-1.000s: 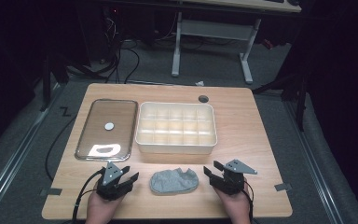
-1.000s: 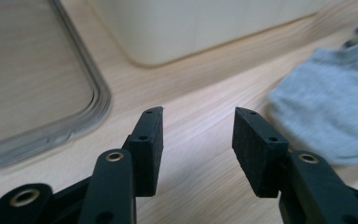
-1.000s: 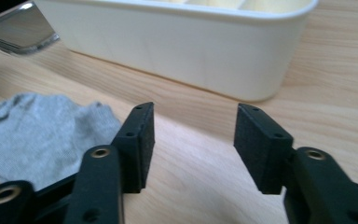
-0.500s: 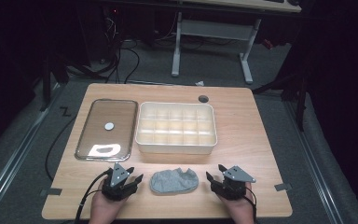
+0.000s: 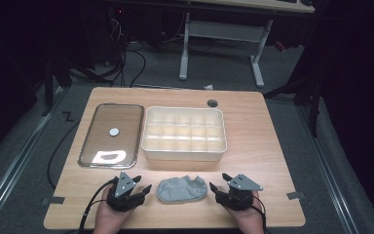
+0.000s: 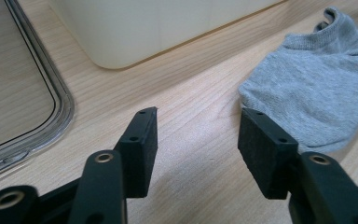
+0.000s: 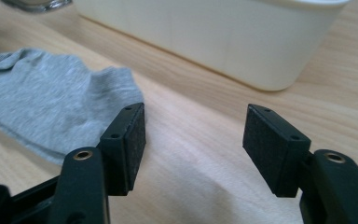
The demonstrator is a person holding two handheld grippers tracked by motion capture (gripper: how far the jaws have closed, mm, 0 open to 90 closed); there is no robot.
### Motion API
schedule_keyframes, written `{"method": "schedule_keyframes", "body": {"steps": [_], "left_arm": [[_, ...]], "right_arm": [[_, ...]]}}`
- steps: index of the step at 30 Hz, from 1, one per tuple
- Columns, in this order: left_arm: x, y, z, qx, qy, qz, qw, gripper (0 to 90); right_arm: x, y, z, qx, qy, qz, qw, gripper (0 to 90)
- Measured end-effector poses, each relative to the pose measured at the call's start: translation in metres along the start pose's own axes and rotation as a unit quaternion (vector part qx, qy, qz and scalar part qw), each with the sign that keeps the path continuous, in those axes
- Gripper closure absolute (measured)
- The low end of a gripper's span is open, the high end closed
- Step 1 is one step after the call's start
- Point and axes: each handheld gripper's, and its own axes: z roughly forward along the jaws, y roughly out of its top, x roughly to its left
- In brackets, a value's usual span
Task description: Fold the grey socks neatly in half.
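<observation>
I see a grey ankle sock (image 5: 182,188) lying flat on the wooden surface (image 5: 268,136) between my left gripper (image 5: 137,189) and right gripper (image 5: 219,188), just in front of the cream divided box (image 5: 183,133). Both grippers' fingers are spread apart and hold nothing. A glass tray (image 5: 111,135) sits left of the box.
</observation>
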Motion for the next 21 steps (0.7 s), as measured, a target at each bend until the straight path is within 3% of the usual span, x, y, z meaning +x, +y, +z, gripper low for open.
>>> {"method": "schedule_keyframes", "body": {"steps": [3, 9, 16, 21], "left_arm": [[-0.002, 0.001, -0.001, -0.004, 0.002, 0.003, 1.0000, 46.8], [-0.010, 0.002, 0.000, -0.002, -0.001, 0.013, 0.9999, 47.0], [-0.020, 0.004, 0.001, 0.000, -0.021, 0.015, 0.9997, 47.1], [-0.026, 0.005, 0.002, 0.002, -0.037, 0.020, 0.9991, 48.6]], "right_arm": [[0.005, 0.002, 0.003, 0.015, 0.016, 0.001, 0.9998, 36.7], [0.010, 0.003, 0.004, 0.021, 0.023, -0.005, 0.9995, 30.5], [0.018, 0.005, 0.006, 0.024, 0.039, -0.006, 0.9989, 24.4], [0.022, 0.005, 0.007, 0.028, 0.047, 0.000, 0.9985, 25.9]]}}
